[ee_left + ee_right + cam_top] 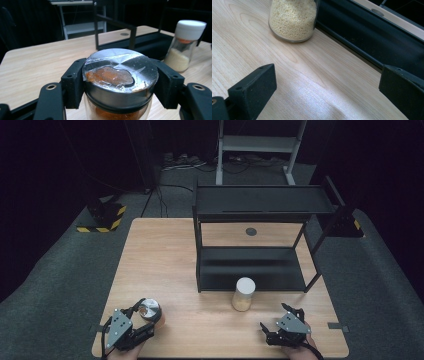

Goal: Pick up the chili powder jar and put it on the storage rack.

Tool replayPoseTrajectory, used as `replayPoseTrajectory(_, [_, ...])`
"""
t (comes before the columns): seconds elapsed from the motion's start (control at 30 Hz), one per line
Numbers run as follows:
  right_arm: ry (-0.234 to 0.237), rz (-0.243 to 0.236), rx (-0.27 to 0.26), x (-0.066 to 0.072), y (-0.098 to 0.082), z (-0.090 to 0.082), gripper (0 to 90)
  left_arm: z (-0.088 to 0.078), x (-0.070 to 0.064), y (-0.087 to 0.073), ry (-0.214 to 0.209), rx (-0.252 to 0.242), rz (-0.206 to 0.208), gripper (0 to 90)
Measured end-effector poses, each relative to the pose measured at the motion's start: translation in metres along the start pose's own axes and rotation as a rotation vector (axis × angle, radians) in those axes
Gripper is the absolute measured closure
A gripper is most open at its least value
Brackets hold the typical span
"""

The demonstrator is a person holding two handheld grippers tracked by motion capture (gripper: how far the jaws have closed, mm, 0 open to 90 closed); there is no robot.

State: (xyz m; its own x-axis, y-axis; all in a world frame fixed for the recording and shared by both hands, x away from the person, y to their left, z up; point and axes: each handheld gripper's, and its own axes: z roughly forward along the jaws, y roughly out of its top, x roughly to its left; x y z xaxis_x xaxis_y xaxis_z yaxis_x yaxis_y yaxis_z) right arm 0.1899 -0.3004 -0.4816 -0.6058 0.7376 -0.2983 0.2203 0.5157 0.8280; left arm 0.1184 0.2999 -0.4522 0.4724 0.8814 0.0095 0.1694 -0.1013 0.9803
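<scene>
A glass jar with a silver metal lid (121, 75) and orange powder inside sits between the jaws of my left gripper (142, 320), which is shut on it just under the lid; in the high view the jar (149, 310) is near the table's front left. A second jar with a white cap (244, 294) holds pale yellow grains and stands in front of the black shelf rack (260, 202); it also appears as the white-capped jar (186, 45) and the grain jar (293, 18). My right gripper (272, 322) rests at the front right, jaws wide apart over bare wood.
The black two-level rack's lower shelf (372, 37) lies just beyond the grain jar. A small dark disc (251, 231) is set in the wooden table (160, 255) behind the rack. A metal stand (257, 145) is on the floor beyond.
</scene>
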Motion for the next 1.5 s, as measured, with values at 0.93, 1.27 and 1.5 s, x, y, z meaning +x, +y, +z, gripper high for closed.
replayPoseTrajectory(0.93, [0.009, 0.012, -0.009, -0.003, -0.002, -0.001, 0.4, 0.065, -0.018, 0.090, -0.166, -0.063, 0.064, 34.6])
replayPoseTrajectory(1.27, [0.011, 0.014, -0.011, -0.004, -0.002, -0.001, 0.4, 0.085, -0.025, 0.107, -0.206, -0.081, 0.054, 34.6])
replayPoseTrajectory(1.5, [0.012, 0.009, -0.011, -0.004, -0.002, -0.001, 0.4, 0.095, -0.031, 0.120, -0.221, -0.093, 0.072, 34.6])
